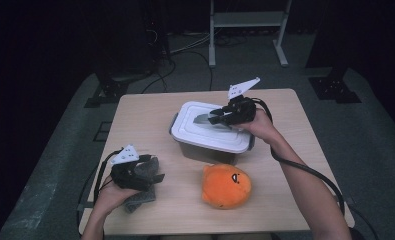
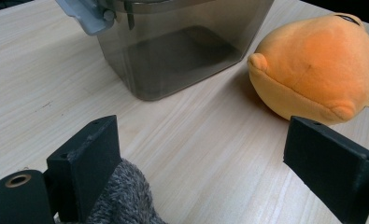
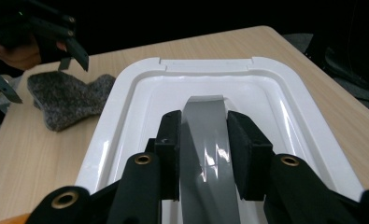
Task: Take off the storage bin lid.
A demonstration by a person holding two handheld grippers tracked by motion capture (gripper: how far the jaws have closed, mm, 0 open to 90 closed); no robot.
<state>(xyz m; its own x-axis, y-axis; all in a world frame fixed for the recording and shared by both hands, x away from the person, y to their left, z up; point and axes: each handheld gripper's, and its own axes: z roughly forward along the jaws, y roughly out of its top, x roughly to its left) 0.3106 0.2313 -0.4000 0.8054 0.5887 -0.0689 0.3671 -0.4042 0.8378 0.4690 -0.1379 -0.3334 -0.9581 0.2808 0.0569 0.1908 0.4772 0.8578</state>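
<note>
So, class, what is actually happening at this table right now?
A person works at a wooden table with a gripper in each hand. The right gripper is closed on the grey handle of the white lid, which sits on a smoky plastic box. The left gripper stands open, low over the table above a grey knitted cloth. An orange plush toy lies in front of the box, untouched.

Pale wooden worktop [image 1: 135, 107] on grey floor [image 1: 370, 125]. Resting on it: smoky plastic box [image 1: 205, 147] with white lid [image 1: 205, 131] near centre, orange plush toy [image 1: 226, 186] just in front, grey knitted sock [image 1: 144, 195] at front left.
</note>
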